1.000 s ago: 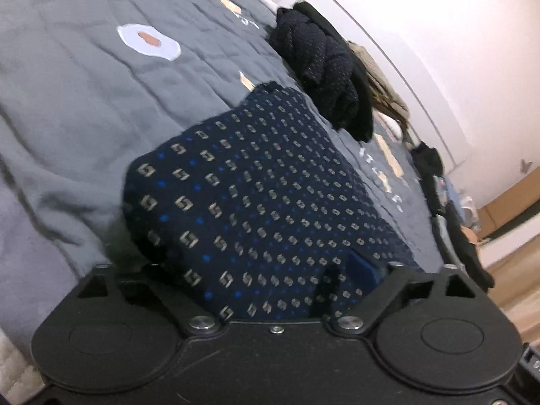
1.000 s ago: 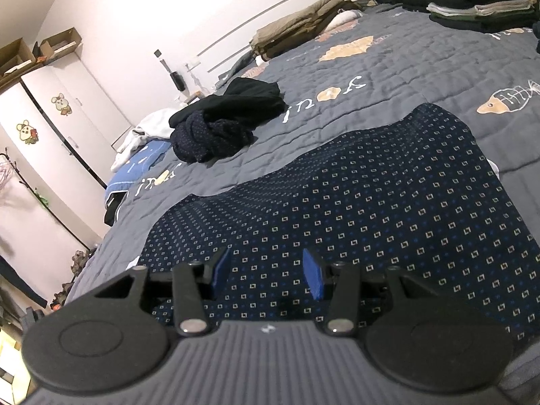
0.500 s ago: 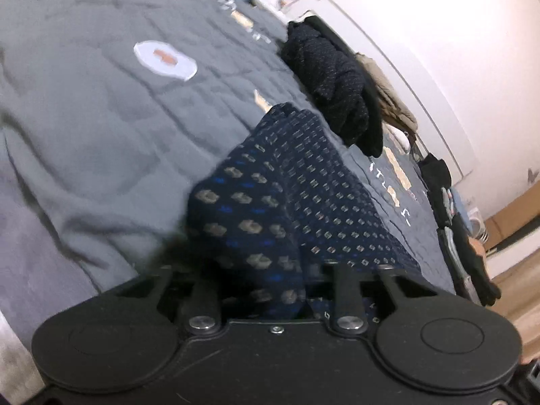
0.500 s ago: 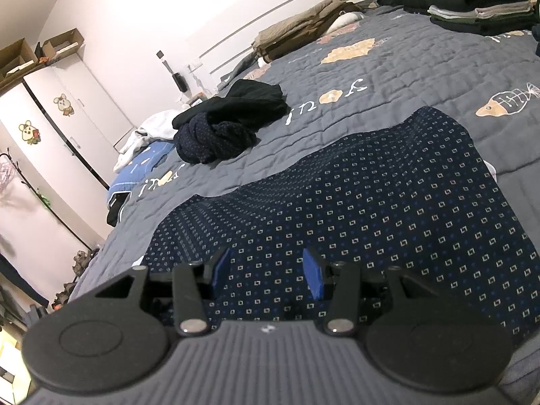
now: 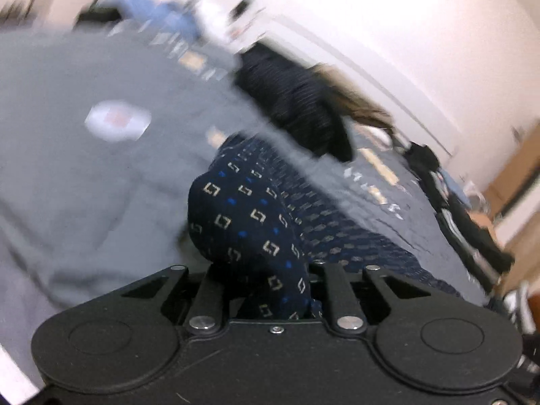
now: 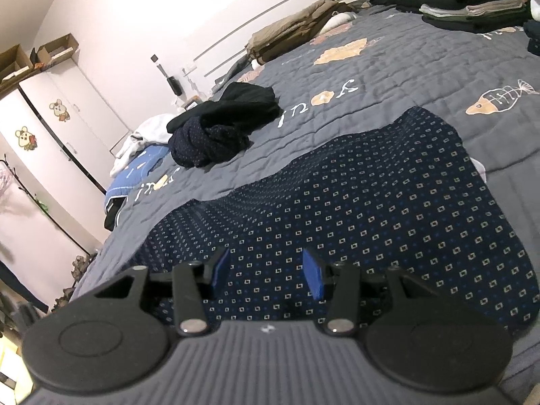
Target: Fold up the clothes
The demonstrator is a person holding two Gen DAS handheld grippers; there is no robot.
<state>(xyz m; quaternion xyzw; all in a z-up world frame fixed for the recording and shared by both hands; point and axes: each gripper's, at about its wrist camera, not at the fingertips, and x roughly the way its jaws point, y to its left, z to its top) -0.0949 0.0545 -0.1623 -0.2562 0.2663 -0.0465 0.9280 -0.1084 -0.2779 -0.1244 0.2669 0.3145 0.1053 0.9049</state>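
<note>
Left gripper (image 5: pixel 273 290) clenched on patterned navy garment (image 6: pixel 354 216), right gripper (image 6: pixel 266 273) released above it, dark clothes heap (image 6: pixel 219 128) beyond

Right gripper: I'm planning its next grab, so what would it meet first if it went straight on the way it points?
Likely the navy patterned garment lying flat on the grey quilt. The right gripper, jaws open, points low across it, though depth is unclear.

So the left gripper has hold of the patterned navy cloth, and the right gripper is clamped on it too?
Not quite. The right gripper is open, hovering over the patterned navy cloth, as the right wrist view shows. The left gripper does hold it.
</note>
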